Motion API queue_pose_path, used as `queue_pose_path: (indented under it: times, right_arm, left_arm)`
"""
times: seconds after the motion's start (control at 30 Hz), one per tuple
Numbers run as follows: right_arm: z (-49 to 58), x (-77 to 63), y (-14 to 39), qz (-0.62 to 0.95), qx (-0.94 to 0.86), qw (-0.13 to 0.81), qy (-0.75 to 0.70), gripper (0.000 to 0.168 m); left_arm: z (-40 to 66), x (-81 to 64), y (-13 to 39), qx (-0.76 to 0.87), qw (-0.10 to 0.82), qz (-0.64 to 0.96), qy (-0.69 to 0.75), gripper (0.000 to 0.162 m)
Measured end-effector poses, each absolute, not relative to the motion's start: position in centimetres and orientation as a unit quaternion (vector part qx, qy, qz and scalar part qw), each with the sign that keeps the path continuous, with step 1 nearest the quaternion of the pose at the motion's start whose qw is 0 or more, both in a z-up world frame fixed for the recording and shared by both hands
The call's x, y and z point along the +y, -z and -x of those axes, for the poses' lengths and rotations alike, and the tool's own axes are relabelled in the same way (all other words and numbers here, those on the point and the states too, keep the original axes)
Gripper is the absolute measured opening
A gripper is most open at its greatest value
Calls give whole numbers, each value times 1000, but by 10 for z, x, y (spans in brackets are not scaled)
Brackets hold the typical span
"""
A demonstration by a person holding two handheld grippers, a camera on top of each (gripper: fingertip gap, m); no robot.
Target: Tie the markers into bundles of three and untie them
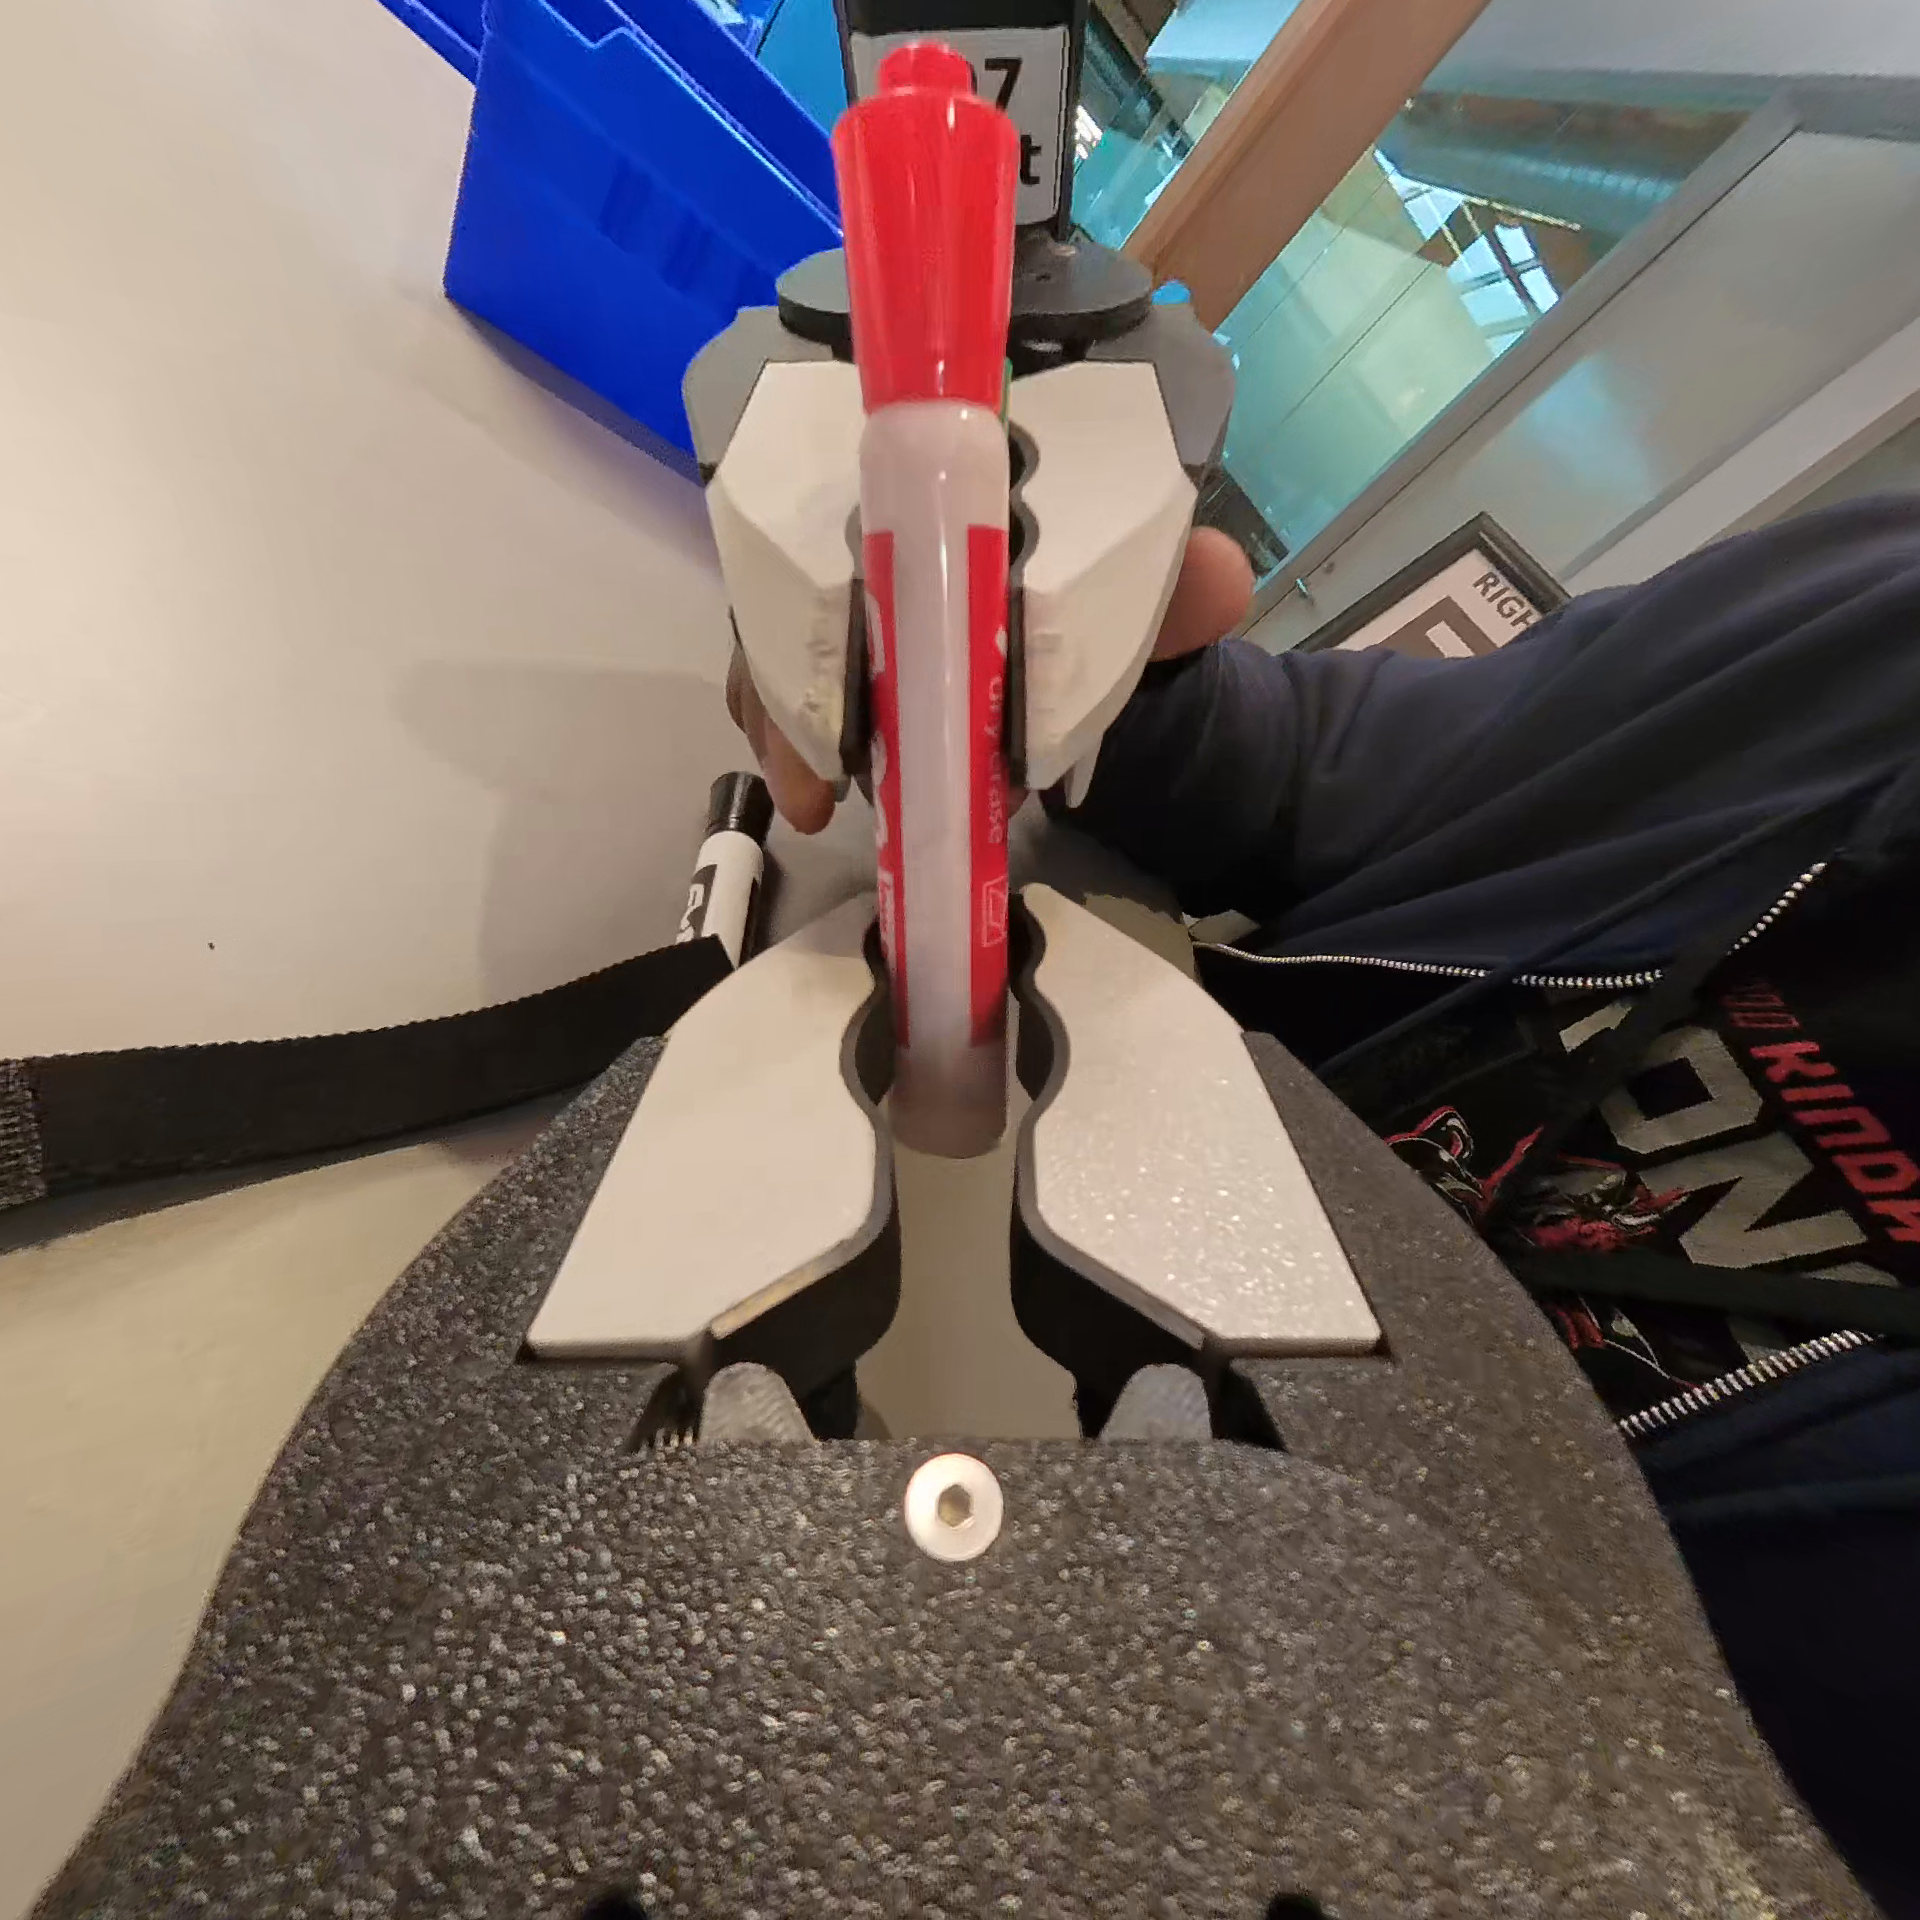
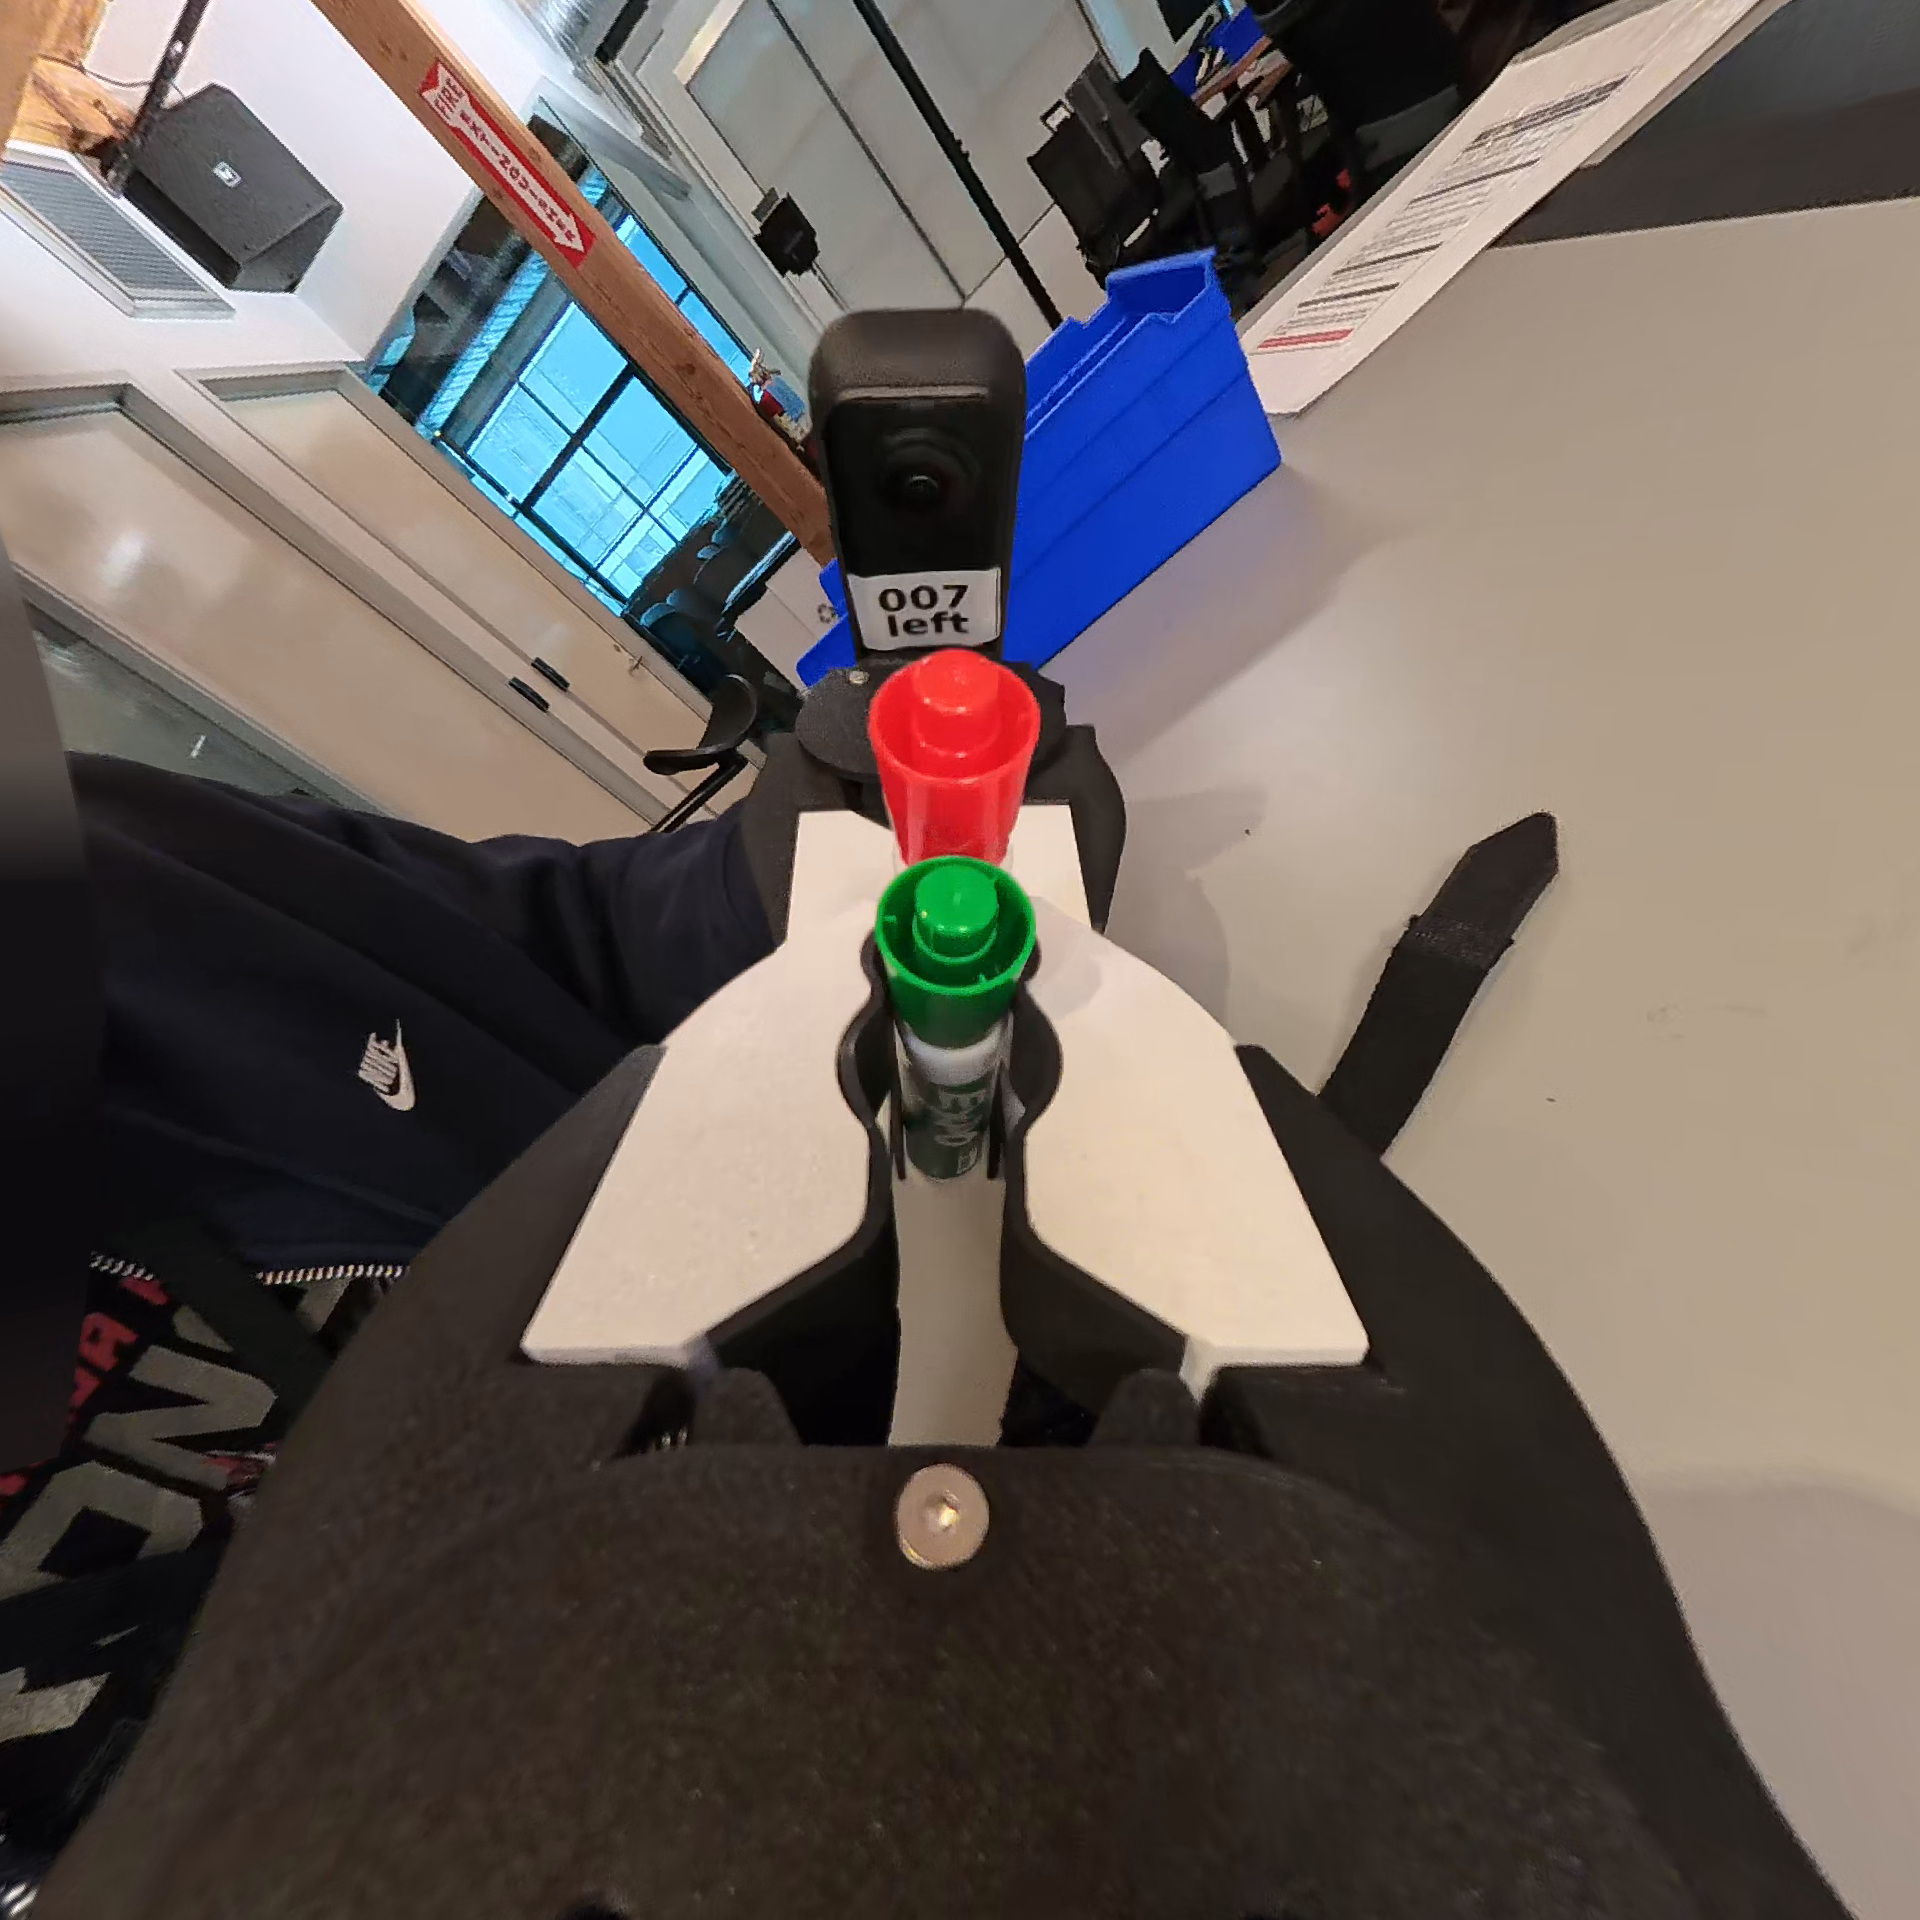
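Red marker [image 1: 940, 644] pinched in left hand-held gripper [image 1: 943, 997], right hand-held gripper [image 2: 943, 1049] clamps green marker [image 2: 951, 997], barrel mostly hidden.

Your left wrist camera sits just behind the left hand-held gripper [image 1: 940, 997] and looks forward along its fingers, very near, straight at the right hand-held gripper [image 1: 935, 665] facing it, with the pale bench [image 1: 260, 582] and blue bin [image 1: 623, 239] beyond. Your right wrist camera looks the opposite way along the right hand-held gripper [image 2: 948, 1049], equally close, into the lens of the other camera [image 2: 920, 468]. Both views share the red marker [image 1: 930, 343] [image 2: 951, 758], the black strap [image 1: 343, 1070] [image 2: 1444, 956], bench and bin.
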State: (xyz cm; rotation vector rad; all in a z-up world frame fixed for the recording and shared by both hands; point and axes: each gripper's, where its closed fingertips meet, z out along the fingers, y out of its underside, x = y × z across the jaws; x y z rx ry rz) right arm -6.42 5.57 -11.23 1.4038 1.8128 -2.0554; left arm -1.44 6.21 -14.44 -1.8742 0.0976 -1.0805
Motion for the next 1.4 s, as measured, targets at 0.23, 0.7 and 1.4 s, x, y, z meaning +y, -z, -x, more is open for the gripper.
queue_pose_path:
  times: [0.23, 0.7, 1.4]
  right_arm:
    - [55, 55, 119, -450, 624, 46, 637, 18]
    - [60, 67, 123, -469, 588, 56, 656, 27]
    - [62, 64, 126, -462, 582, 37, 668, 19]
  left_arm:
    - [8, 62, 150, 56, 462, 772, 432, 19]
    - [12, 68, 146, -6, 461, 754, 467, 19]
    - [14, 69, 156, -1, 454, 772, 445, 19]
